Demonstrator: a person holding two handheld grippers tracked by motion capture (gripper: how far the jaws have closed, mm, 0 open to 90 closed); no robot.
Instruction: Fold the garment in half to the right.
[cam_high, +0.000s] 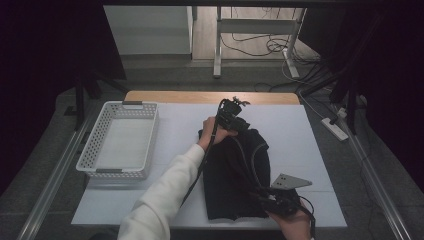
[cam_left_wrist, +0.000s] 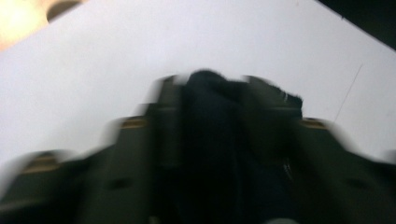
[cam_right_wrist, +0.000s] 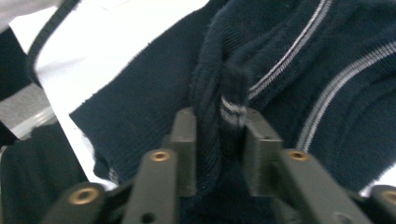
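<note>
A dark knitted garment (cam_high: 235, 175) with thin pale stripes lies on the white table cover (cam_high: 300, 135). My left gripper (cam_high: 239, 125) is at its far edge, held by a hand in a white sleeve. In the blurred left gripper view, the jaws of the left gripper (cam_left_wrist: 212, 93) stand apart with the dark cloth (cam_left_wrist: 210, 140) bunched between them. My right gripper (cam_high: 265, 196) is at the garment's near right corner. In the right gripper view, the right gripper (cam_right_wrist: 219, 121) is open around an upright fold of the striped cloth (cam_right_wrist: 140, 93), which fills the gap loosely.
A white perforated basket (cam_high: 120, 137) stands on the left part of the table. The table's wooden far edge (cam_high: 200, 96) shows behind the cover. Cables, a power strip (cam_high: 336, 128) and desk legs are on the floor beyond.
</note>
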